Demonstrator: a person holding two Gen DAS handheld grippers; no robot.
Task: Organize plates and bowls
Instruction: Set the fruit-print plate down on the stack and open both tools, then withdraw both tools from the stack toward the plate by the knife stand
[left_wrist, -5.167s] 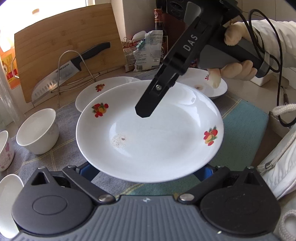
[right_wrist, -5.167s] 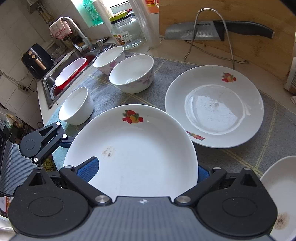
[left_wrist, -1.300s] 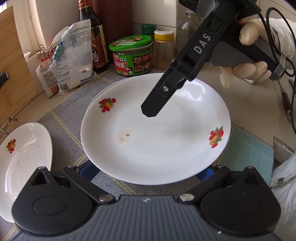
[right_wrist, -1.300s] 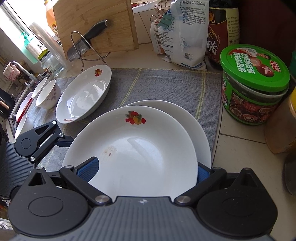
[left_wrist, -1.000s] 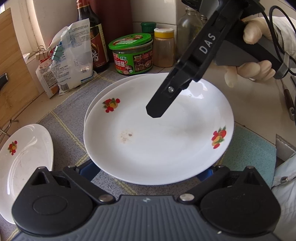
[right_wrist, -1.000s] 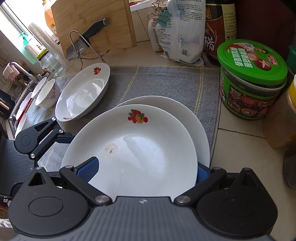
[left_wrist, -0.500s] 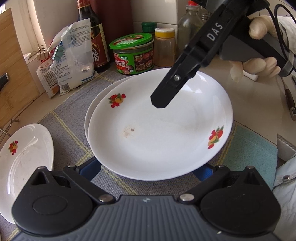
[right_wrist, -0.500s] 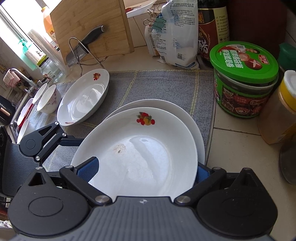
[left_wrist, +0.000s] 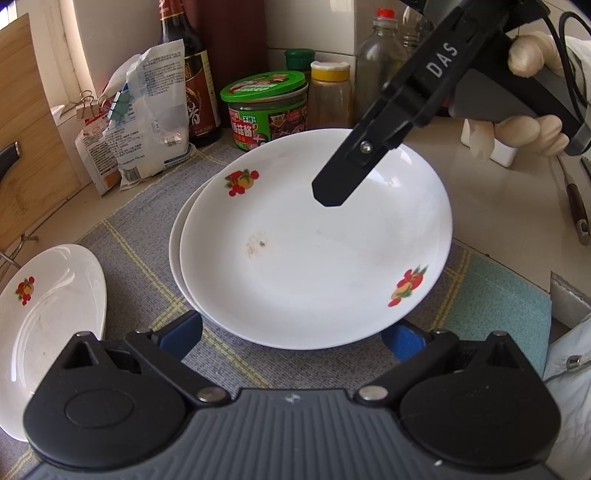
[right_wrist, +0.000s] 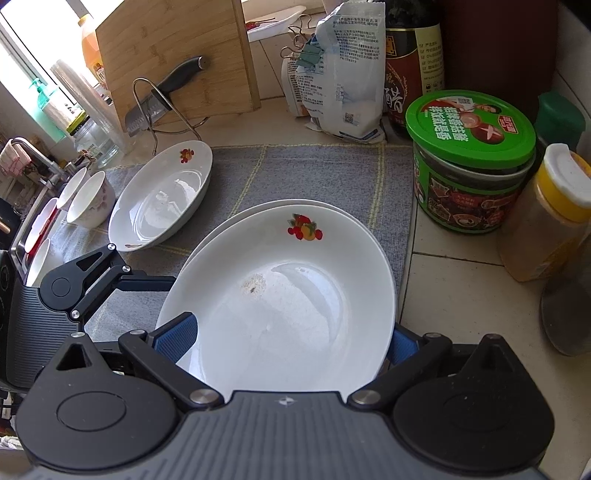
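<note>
A white plate with fruit prints (left_wrist: 314, 258) (right_wrist: 280, 314) lies nested on a second matching plate (left_wrist: 176, 254) (right_wrist: 221, 226) on the grey mat. My left gripper (left_wrist: 291, 334) has its blue pads spread wide, the plate's near rim wedged between them. My right gripper (right_wrist: 282, 339) holds the opposite rim the same way; one of its black fingers (left_wrist: 340, 184) reaches over the plate, held by a gloved hand (left_wrist: 524, 129). A third plate (left_wrist: 48, 317) (right_wrist: 162, 199) sits to the left, with white bowls (right_wrist: 90, 199) beyond it.
Close behind the stacked plates stand a green-lidded jar (left_wrist: 266, 107) (right_wrist: 469, 162), a yellow-capped spice jar (right_wrist: 546, 210), a dark sauce bottle (left_wrist: 192, 85) and clipped bags (right_wrist: 343, 74). A cutting board and a knife on a wire stand (right_wrist: 162, 99) are far left, near the sink.
Both grippers carried the plate rightward from the bowls to the plate by the jars and lowered it there. In the last half second it has receded slightly in the left view.
</note>
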